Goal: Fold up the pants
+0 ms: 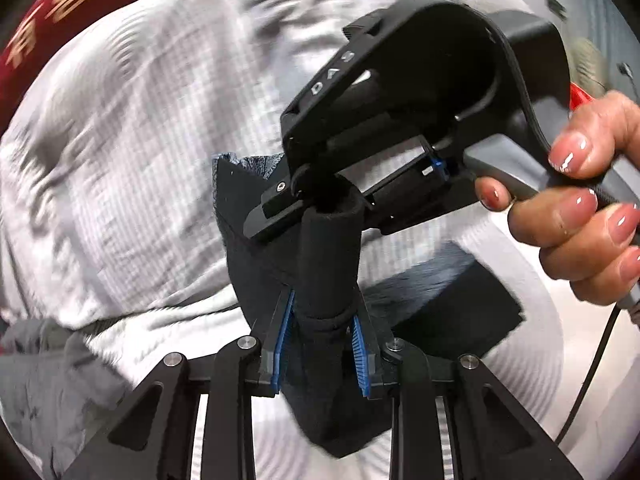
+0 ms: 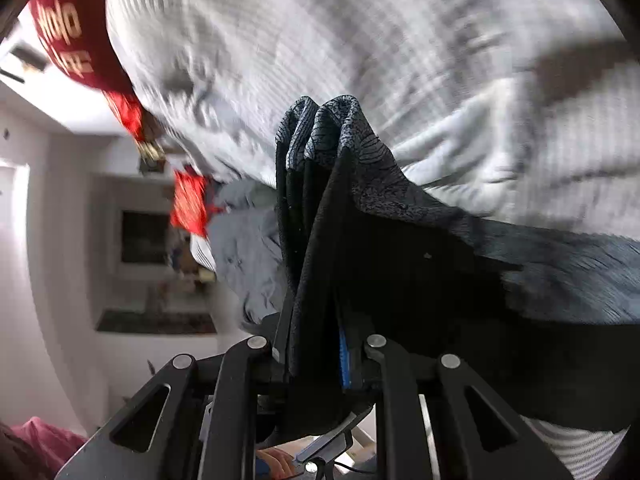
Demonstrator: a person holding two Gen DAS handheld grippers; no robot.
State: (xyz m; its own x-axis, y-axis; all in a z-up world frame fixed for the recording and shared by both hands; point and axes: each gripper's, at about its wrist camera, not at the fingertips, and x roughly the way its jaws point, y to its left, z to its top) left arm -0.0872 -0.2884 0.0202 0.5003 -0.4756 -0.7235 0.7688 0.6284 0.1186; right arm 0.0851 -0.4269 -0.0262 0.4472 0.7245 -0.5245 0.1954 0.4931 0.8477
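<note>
Pants (image 1: 320,264) hang bunched between your two grippers, lifted above a pale checked bedsheet (image 1: 132,152) that fills most of both views in motion blur. Your left gripper (image 1: 322,328) is clamped on a rolled, dark bundle of the fabric — its blue pads (image 1: 282,344) press in from either side, and the cloth stands up between them like a thick tube before falling away below the jaws. Just beyond it, at the top of that tube, your right gripper (image 1: 276,208) comes in from the right, its black body tilted across the upper part of the left wrist view, and your right hand (image 1: 580,208) is wrapped around its grey handle, a thin cable trailing down from it.

From the right wrist view, your right gripper (image 2: 316,344) is closed on a thick stack of the same pants (image 2: 344,216): several folded layers, black with a grey patterned inner face, rise in a peak ahead of the fingers, and more cloth drapes off to the right over the sheet. One blue pad (image 2: 344,360) shows at the right of the pinched fabric; the other is hidden behind it.

A red cloth with gold lettering (image 2: 72,36) lies at the far left edge of the bed. A rumpled grey garment (image 2: 248,256) sits on the left, beside the pants — and a white room wall (image 2: 60,200) shows beyond it.
</note>
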